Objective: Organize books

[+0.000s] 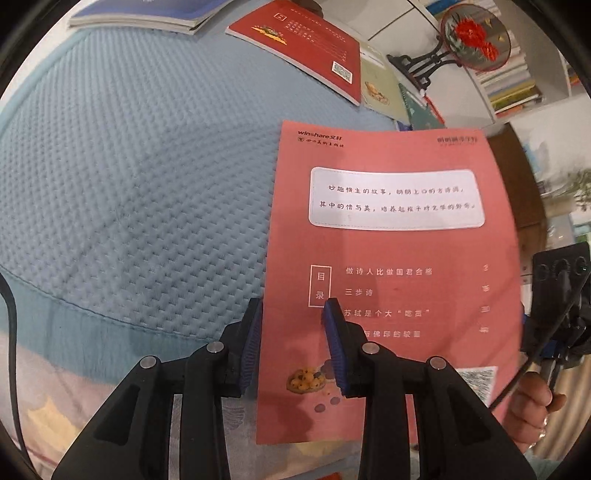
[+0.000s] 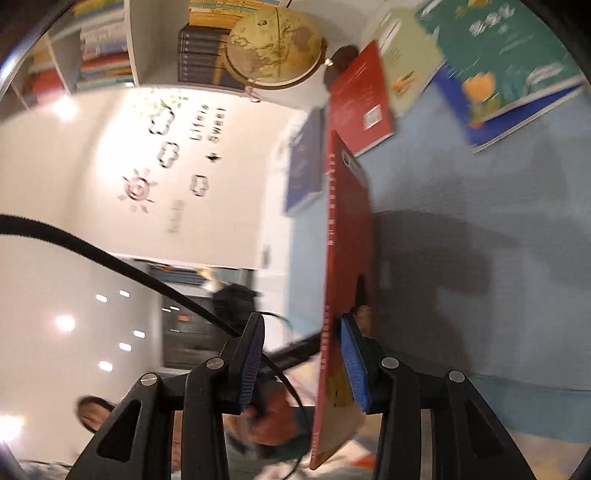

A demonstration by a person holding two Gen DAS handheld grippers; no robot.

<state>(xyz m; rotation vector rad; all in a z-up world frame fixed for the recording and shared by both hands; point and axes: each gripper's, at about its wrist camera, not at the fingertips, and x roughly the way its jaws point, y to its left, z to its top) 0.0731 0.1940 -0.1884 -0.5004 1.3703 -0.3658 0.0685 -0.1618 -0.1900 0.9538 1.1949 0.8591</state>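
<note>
Left wrist view: the left gripper [image 1: 291,347] sits at the bottom centre of the frame, and its blue-padded fingers [image 1: 334,343] close on the left edge of a thin salmon-pink booklet [image 1: 391,258]; the left pad lies behind the cover and the right pad in front of it. The booklet stands in the lower right half of the frame, raised above a light blue textured bedspread [image 1: 140,177]. Its cover carries a white rounded text box near the top, a list of Chinese headings below it, a small drawing of a basket of food and a QR code at the lower right. A dark red paperback [image 1: 306,48] lies flat on the bedspread at the upper centre, with a blue-covered book [image 1: 147,14] at the upper left.

Right wrist view: the right gripper [image 2: 303,354] sits at the bottom centre, its fingers apart. The booklet [image 2: 347,229] appears edge-on, running up the middle of the frame. Its lower part lies against the right pad [image 2: 354,365], while the left pad stands clear of it.
</note>
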